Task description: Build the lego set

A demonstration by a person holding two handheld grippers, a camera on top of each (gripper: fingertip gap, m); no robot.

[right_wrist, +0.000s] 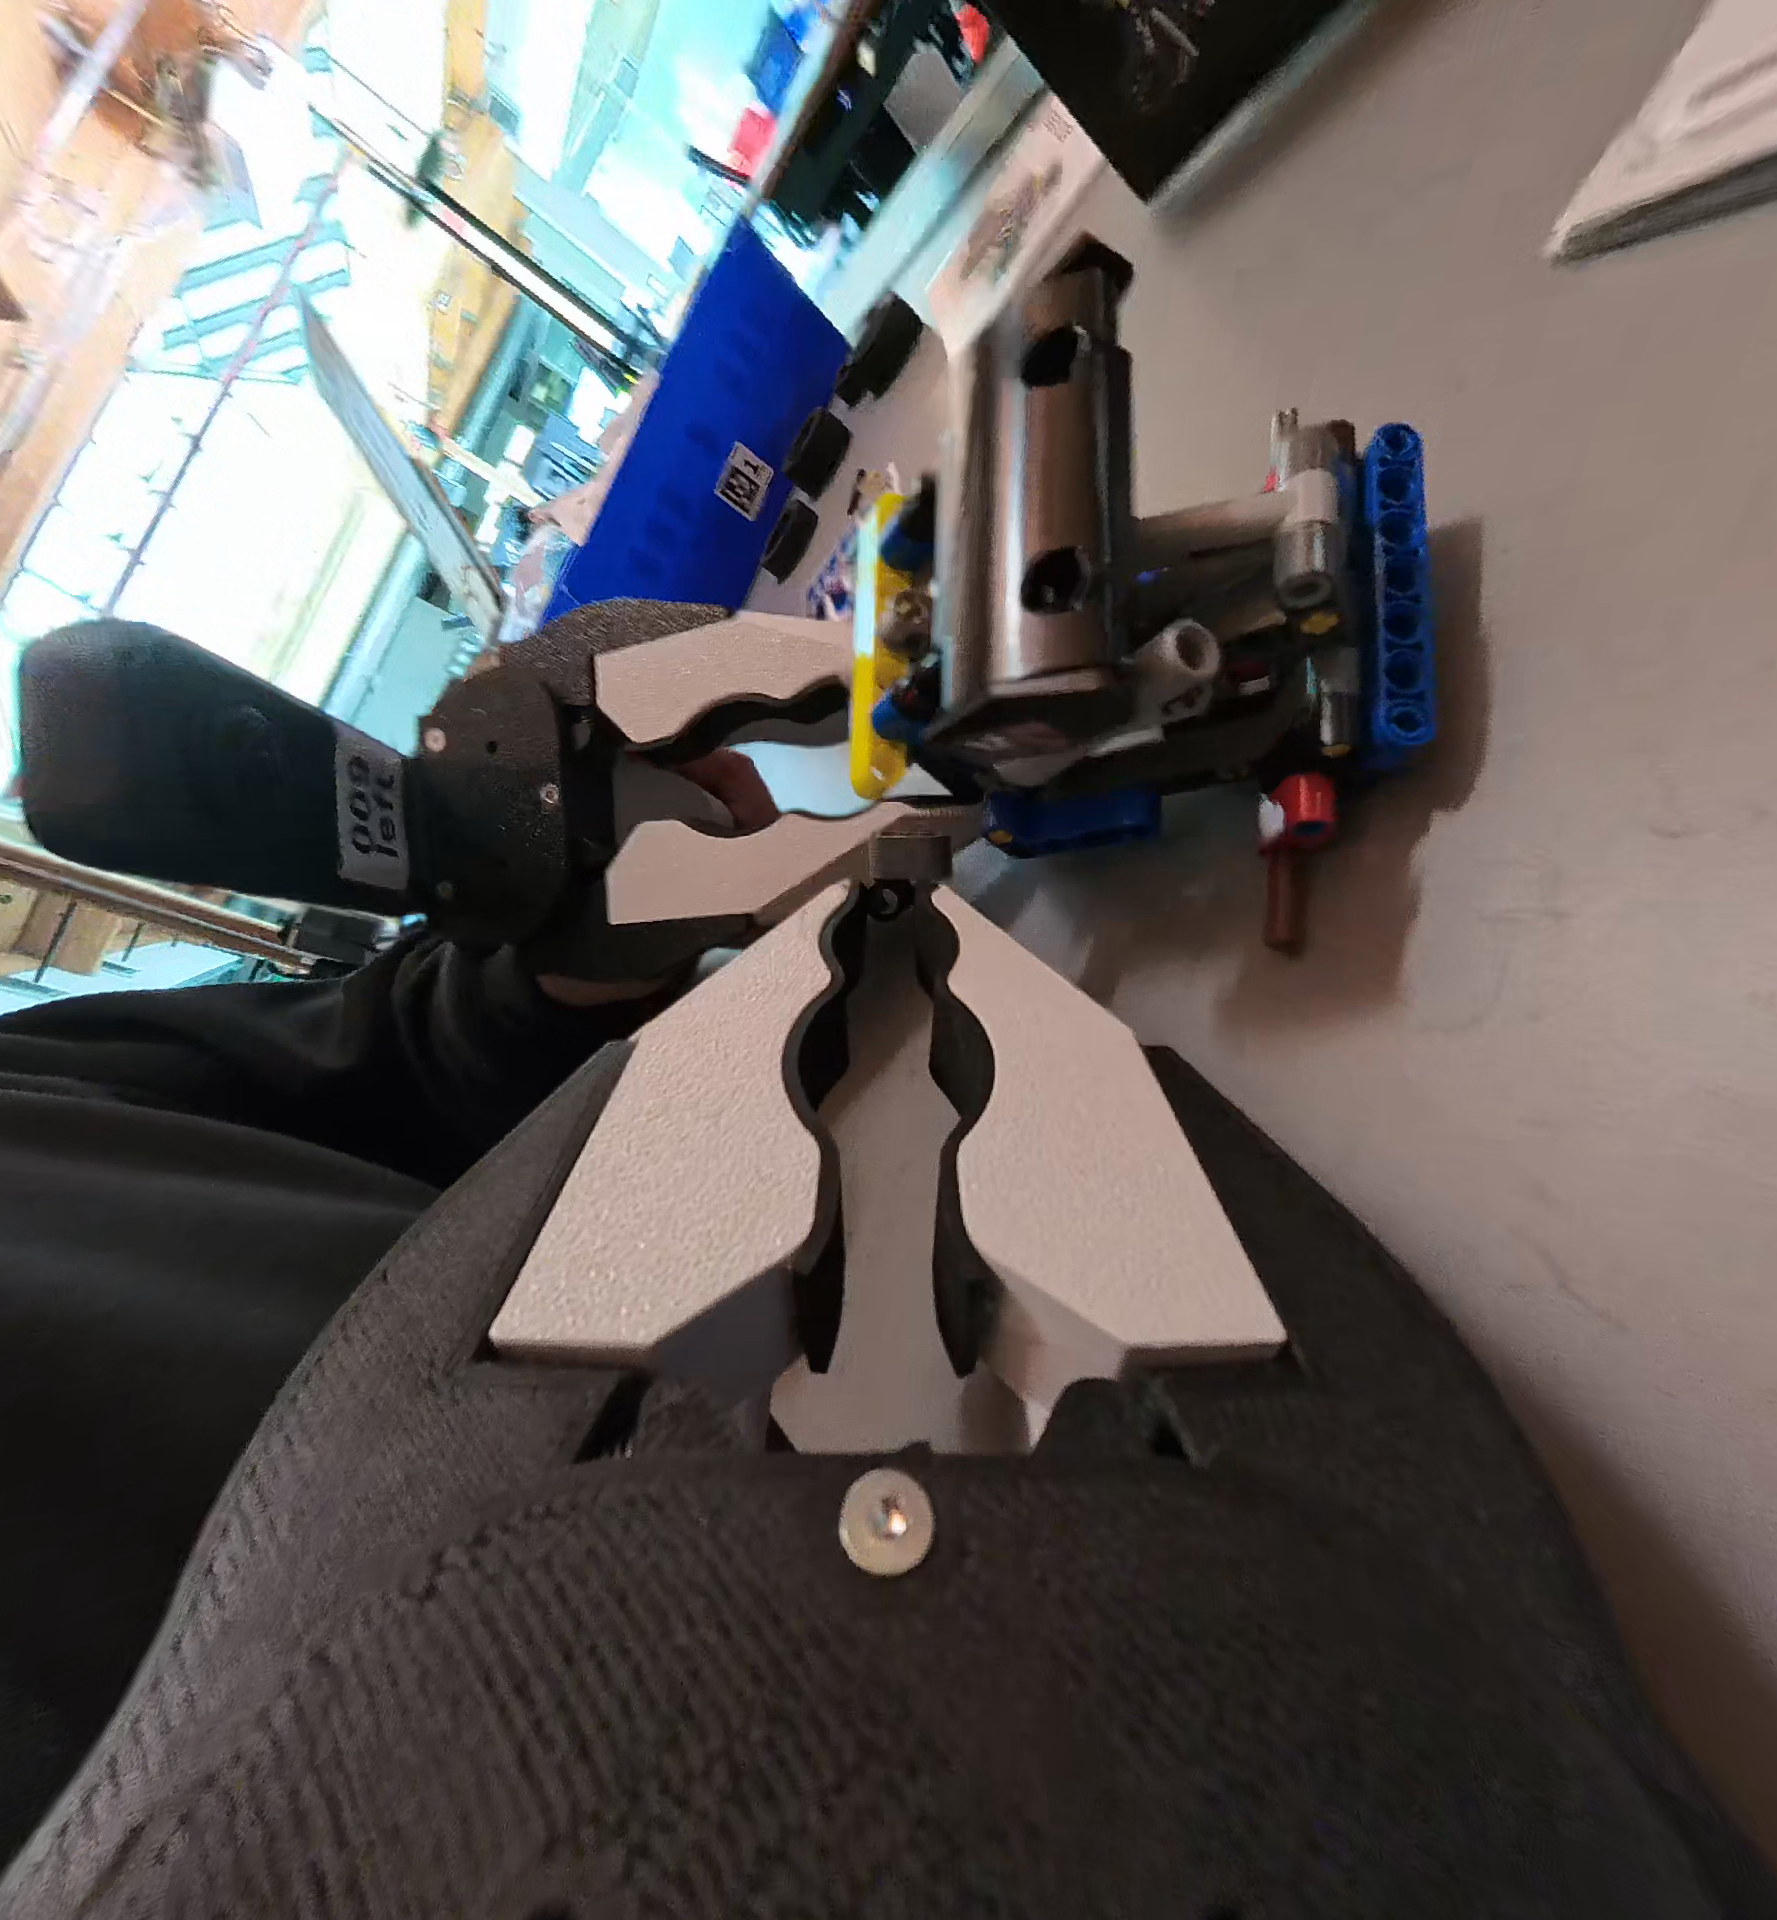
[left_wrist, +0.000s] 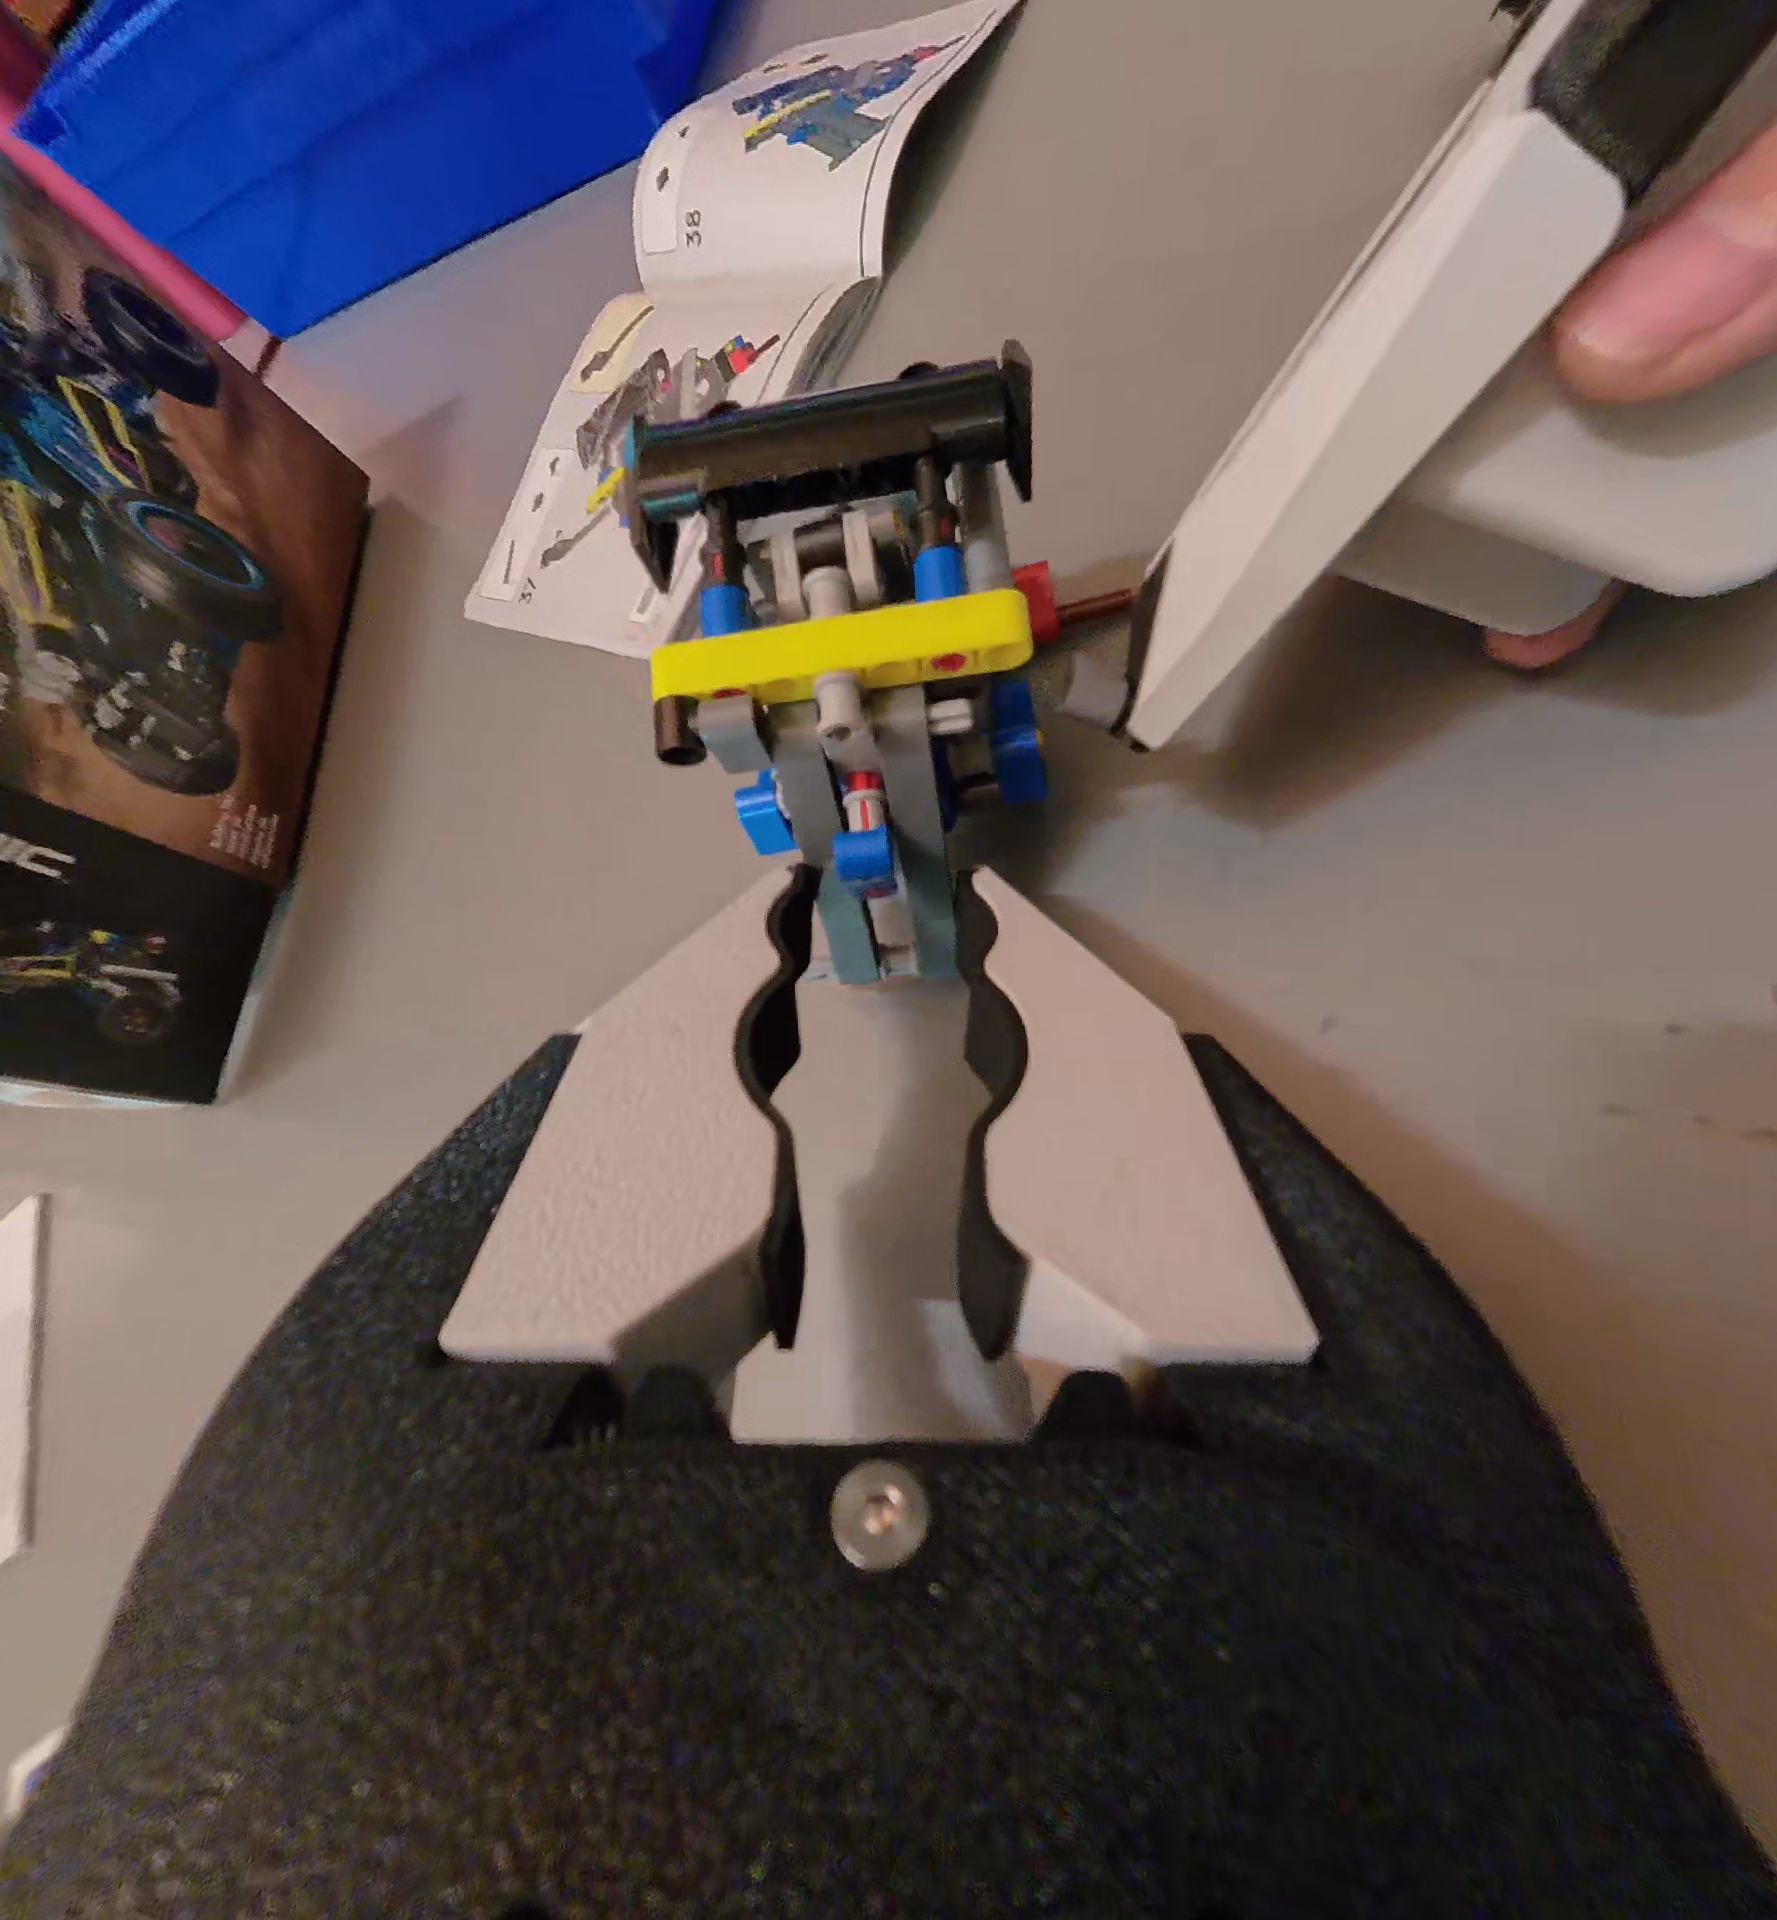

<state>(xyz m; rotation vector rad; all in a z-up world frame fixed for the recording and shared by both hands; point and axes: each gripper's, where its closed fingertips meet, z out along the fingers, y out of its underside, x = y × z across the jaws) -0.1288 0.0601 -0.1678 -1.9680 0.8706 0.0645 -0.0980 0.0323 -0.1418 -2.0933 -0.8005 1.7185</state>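
Your left gripper (left_wrist: pixel 879 914) has pale grey fingers (left_wrist: pixel 676 1122) with wavy black pads on a speckled black body. The model (left_wrist: pixel 842 665) it grips mixes a yellow beam (left_wrist: pixel 842 649), blue connectors, grey struts, a black cylinder and red pins. Beyond lie a grey surface (left_wrist: pixel 1435 1039), blue bin (left_wrist: pixel 344 135) and dark printed box (left_wrist: pixel 105 582).

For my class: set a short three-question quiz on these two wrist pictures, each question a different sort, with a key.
1. True or false: the left claw grips the grey end of the brick model.
2. What colour is the long beam across the model? A red, B yellow, C green.
3. Fill in: the open instruction booklet lies on the grey ____.

Key: 1 true. 2 B. 3 table.
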